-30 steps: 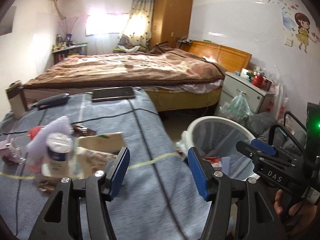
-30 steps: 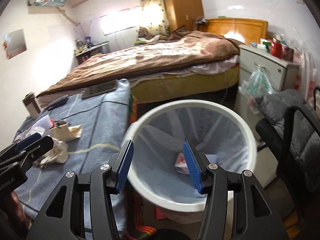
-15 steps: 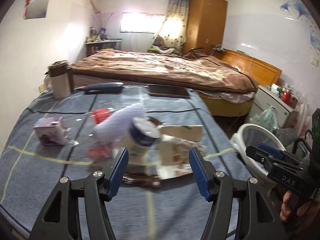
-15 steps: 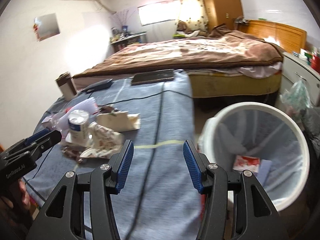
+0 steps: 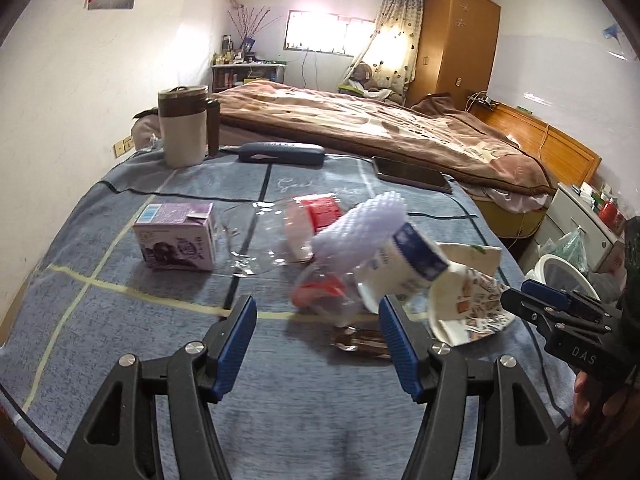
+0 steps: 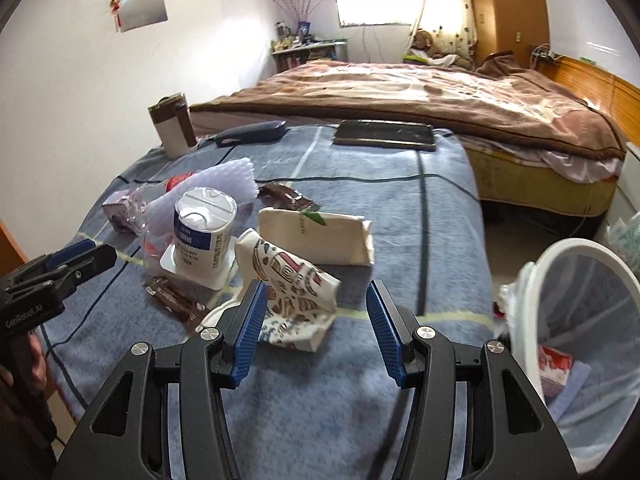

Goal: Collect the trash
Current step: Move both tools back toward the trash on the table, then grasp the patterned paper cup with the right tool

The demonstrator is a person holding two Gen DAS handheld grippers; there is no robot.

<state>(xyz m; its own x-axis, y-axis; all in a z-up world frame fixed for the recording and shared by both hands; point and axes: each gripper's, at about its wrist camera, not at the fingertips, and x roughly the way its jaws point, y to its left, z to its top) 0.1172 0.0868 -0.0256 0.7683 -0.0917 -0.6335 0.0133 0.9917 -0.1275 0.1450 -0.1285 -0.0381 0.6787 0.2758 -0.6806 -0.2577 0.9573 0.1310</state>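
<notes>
The trash lies in a loose heap on the blue-grey checked blanket (image 6: pixel 400 208) that covers the table: an upturned white yoghurt cup with a dark blue label (image 6: pixel 204 236), a crumpled paper cup printed in red and brown (image 6: pixel 296 288), a flattened cream paper carton (image 6: pixel 320 236), a sleeve of pale lilac foam netting (image 6: pixel 216 184), a brown snack wrapper (image 6: pixel 174 298), crushed clear plastic with a red label (image 5: pixel 316 216) and, a little apart at the left of the heap, a small purple drink carton (image 5: pixel 176 236). The right gripper (image 6: pixel 314 330) hangs just above the crumpled cup, its blue jaws standing apart and pressing on nothing. The left gripper (image 5: pixel 316 344) hovers near the heap; its jaws have just been opening, with nothing held between them. Beside the table's right edge stands a round white waste bin lined with clear plastic (image 6: pixel 520 280), a red and white packet already in it. At the table's far end are a cream and brown jug (image 5: pixel 184 124), a dark blue case (image 5: pixel 280 152) and a dark tablet (image 6: pixel 384 134), with a bed under a brown blanket (image 6: pixel 440 92) beyond
</notes>
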